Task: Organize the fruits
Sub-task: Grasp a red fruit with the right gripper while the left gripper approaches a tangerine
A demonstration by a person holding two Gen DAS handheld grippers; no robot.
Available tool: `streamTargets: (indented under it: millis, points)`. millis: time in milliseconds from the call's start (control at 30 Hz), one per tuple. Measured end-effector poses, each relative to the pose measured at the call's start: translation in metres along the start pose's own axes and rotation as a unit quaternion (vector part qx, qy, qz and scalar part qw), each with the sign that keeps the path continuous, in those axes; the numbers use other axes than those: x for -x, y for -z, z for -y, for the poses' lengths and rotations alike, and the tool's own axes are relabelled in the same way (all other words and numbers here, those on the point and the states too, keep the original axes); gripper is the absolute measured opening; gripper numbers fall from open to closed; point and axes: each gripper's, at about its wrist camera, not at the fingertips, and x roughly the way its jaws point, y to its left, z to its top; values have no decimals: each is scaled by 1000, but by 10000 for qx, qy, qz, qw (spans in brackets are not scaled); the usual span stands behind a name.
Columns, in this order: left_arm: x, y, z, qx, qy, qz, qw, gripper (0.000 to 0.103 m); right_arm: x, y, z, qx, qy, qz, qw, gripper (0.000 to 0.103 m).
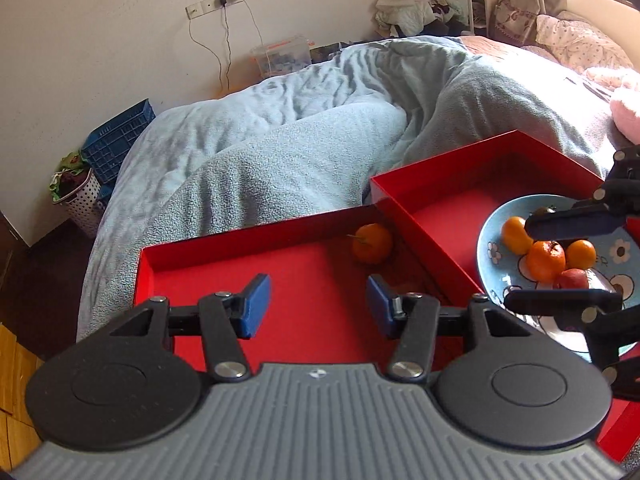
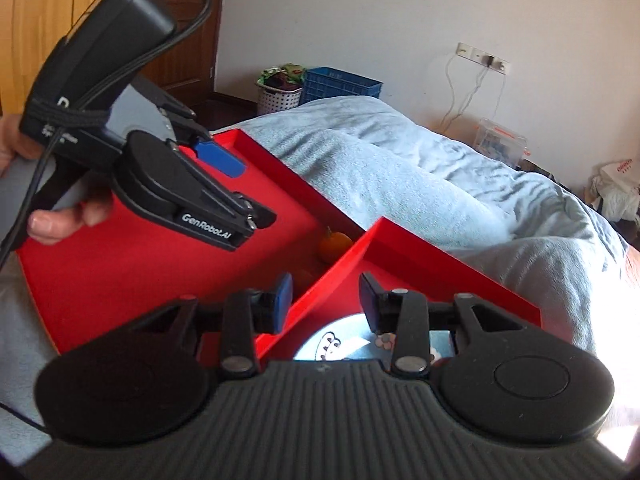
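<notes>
Two red trays lie on the bed. The left tray (image 1: 224,248) holds one orange (image 1: 372,243) in its far right corner; the orange also shows in the right wrist view (image 2: 335,246). The right tray (image 1: 440,184) holds a light blue plate (image 1: 496,276) with several oranges (image 1: 545,261) and a small red fruit (image 1: 573,279). My left gripper (image 1: 318,307) is open and empty above the left tray. My right gripper (image 2: 325,304) is open and empty above the plate (image 2: 344,340); its fingers (image 1: 568,226) straddle the fruit pile.
The trays rest on a rumpled light blue blanket (image 1: 280,148). A wall with a socket strip and cables (image 1: 216,4) stands behind. A blue crate (image 1: 120,140) and a dotted basket (image 1: 80,196) sit on the floor at the left.
</notes>
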Motion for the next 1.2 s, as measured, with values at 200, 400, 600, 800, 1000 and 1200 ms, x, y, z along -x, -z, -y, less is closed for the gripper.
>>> streamTargets:
  millis: [200, 400, 600, 800, 1000, 1200]
  points:
    - [-10, 9, -30, 293, -37, -78, 9995, 60, -62, -25, -26, 1034, -415, -772, 9908, 40]
    - [-19, 18, -48, 533, 37, -112, 9985, 60, -115, -30, -42, 2028, -197, -1599, 9659, 40]
    - [-24, 22, -54, 602, 75, -106, 9981, 60, -142, -29, -44, 2371, -221, -2040, 9496, 40]
    - [-25, 20, -57, 599, 49, -127, 9981, 60, -134, -25, -35, 2104, -307, -1802, 9604, 33]
    - [-26, 13, -46, 401, 25, -161, 9991, 60, -112, -18, -37, 1727, -289, -1270, 9763, 33]
    - [-29, -4, -26, -51, 71, -147, 9999, 60, -50, -10, -33, 1024, -196, -473, 9934, 33]
